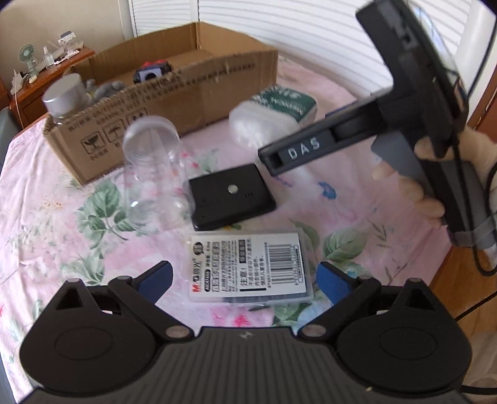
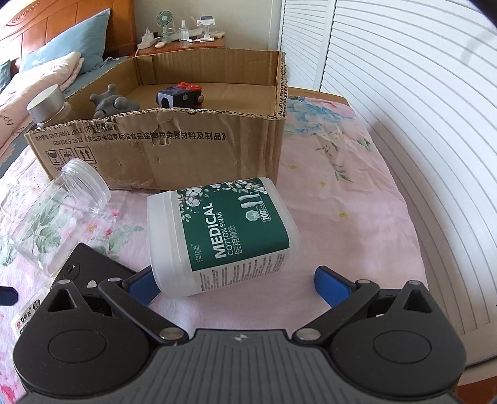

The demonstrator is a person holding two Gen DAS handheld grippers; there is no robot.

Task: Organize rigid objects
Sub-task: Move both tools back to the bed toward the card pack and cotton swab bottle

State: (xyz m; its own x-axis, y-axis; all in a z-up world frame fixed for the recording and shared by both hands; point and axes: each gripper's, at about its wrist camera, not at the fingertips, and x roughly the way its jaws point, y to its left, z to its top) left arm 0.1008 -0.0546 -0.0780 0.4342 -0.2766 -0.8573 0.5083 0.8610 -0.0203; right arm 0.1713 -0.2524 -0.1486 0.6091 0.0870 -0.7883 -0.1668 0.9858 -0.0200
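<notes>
Right wrist: frosted boxy swab tub, corrugated box

A home bedroom is shown: a carved wooden headboard and pillows are seen on a bed covered with a pink floral sheet, a wooden nightstand is topped with a small desk fan, and white louvered doors are set alongside.
</notes>
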